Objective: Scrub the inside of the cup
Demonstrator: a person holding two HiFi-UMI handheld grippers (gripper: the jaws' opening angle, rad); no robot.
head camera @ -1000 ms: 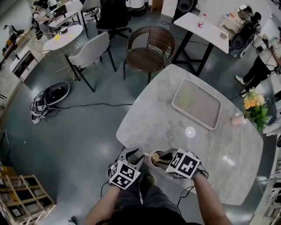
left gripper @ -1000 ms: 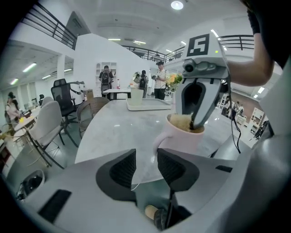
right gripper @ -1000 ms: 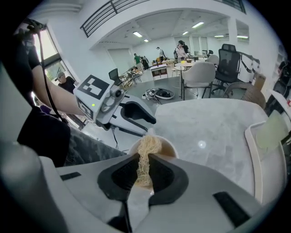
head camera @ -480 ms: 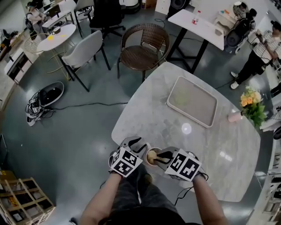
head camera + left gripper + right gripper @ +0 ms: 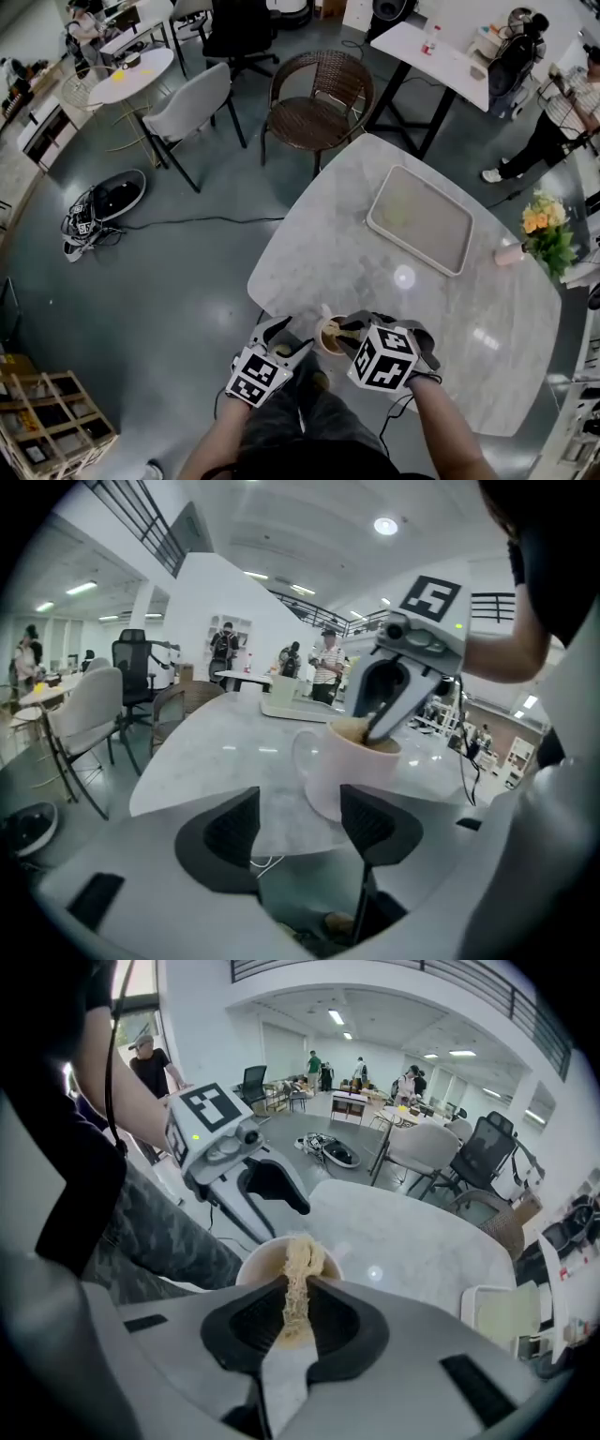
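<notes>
**Cup (image 5: 342,772) mid-scrub, steadying claw let go**

At the left, the left claw (image 5: 302,822) is released. Its jaws have just been opening, and nothing lies between the pads. The cup stands just beyond their tips, with a clear gap on both sides. From this claw's own view the handle sticks out on the cup's left and the body is upright.

The cup sits at the near edge of the pale marble worktop (image 5: 375,253), close to the person and between the two claws.

To its right, the right claw (image 5: 298,1286) is clenched on a beige, fibrous scrubber (image 5: 302,1252). The strip runs out from between the closed jaws and dips over the rim into the cup. This claw points steeply down, right over the opening. How deep the scrubber reaches cannot be made out.

Farther right and well apart from the work, a shallow tray (image 5: 419,220) lies on the worktop. A bunch of flowers (image 5: 544,230) stands near the far right edge.

Judging by this, the scrubbing step itself is in hand — the scrubber is inside, but the cup stands unheld. The next move probably calls for a brace. The left claw would close on the cup's wall or handle so the cup cannot slide or tip off the near edge. The right claw could then work the scrubber round the inner wall and down to the bottom — firm enough to rub, and keeping its grip on the strip.
</notes>
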